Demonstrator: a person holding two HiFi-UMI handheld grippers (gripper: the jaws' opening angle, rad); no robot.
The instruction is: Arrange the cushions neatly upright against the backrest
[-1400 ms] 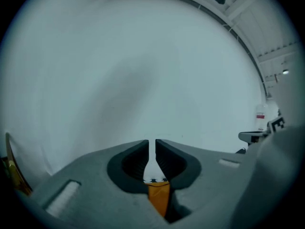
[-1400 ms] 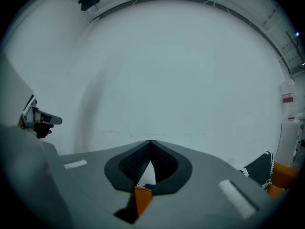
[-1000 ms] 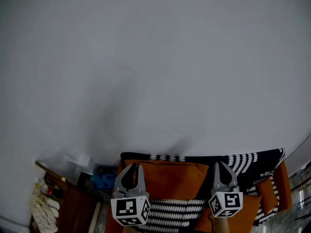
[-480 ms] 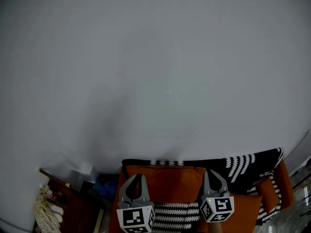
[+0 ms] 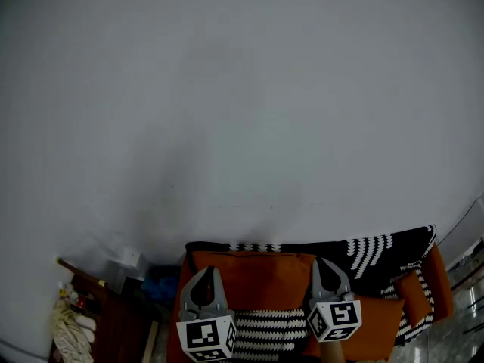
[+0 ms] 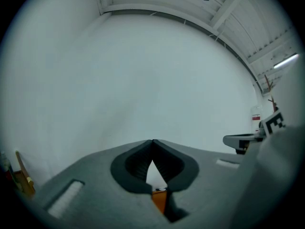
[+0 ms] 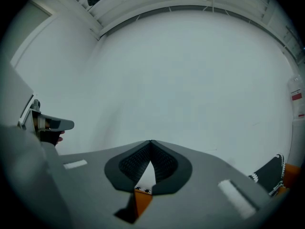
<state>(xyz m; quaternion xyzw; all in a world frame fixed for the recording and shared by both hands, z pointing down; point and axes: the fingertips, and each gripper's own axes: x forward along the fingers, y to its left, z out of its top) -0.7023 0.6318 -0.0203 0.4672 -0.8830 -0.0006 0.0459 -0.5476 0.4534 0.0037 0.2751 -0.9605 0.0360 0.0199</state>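
Two grippers: the left gripper (image 5: 212, 271) has just closed on nothing, and the right gripper (image 5: 318, 262) is closed too, empty. One orange cushion (image 5: 253, 278) stands against the backrest (image 5: 318, 248), with one striped cushion (image 5: 268, 330) before it.

We count two grippers: left gripper (image 5: 208, 271), right gripper (image 5: 324, 263). Orange cushions, two sure: large orange cushion (image 5: 261, 282) beyond both pairs of fingertips, second orange cushion (image 5: 382, 320) just right of the right fingers. One striped cushion (image 5: 268, 331) between the grippers. One black-and-white throw (image 5: 363, 252) past the fingertips
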